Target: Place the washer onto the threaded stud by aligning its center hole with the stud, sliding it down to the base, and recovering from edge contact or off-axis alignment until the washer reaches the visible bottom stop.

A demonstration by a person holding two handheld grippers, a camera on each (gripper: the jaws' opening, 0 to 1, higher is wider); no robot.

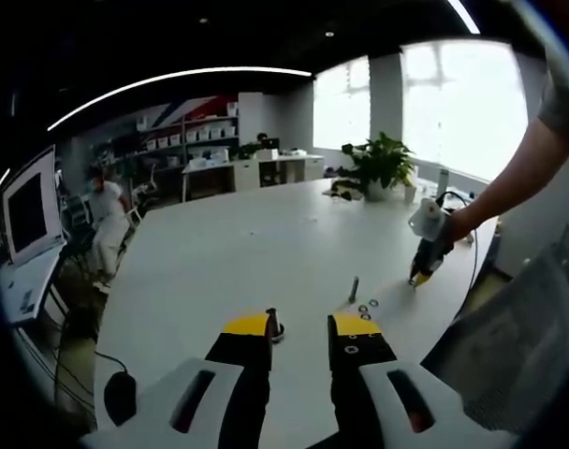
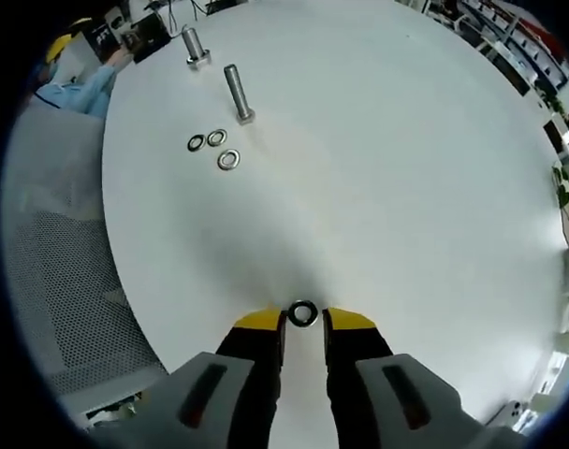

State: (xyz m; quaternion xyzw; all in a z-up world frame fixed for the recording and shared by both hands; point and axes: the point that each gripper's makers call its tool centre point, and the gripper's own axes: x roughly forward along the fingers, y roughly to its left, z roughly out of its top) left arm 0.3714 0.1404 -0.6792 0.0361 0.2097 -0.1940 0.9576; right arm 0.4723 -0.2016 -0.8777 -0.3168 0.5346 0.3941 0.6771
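Observation:
A steel washer (image 2: 302, 313) lies flat on the white table (image 2: 378, 168), right between the yellow tips of my right gripper (image 2: 304, 320). The jaws are drawn in to about the washer's width and hold its edges. Two upright threaded studs (image 2: 236, 94) (image 2: 193, 45) stand far ahead, with three loose washers (image 2: 216, 145) beside the nearer one. In the left gripper view, my left gripper (image 1: 301, 327) hovers open over the table. One dark stud (image 1: 272, 323) stands just inside its left tip, the other stud (image 1: 354, 288) a little beyond. The right gripper (image 1: 423, 271) points down at the table.
The table edge (image 2: 125, 271) curves close on the left, with a mesh chair (image 2: 60, 281) beyond it. A person's arm (image 1: 509, 178) holds the right gripper. A potted plant (image 1: 383, 164) stands at the table's far end, a monitor (image 1: 27, 210) off to the left.

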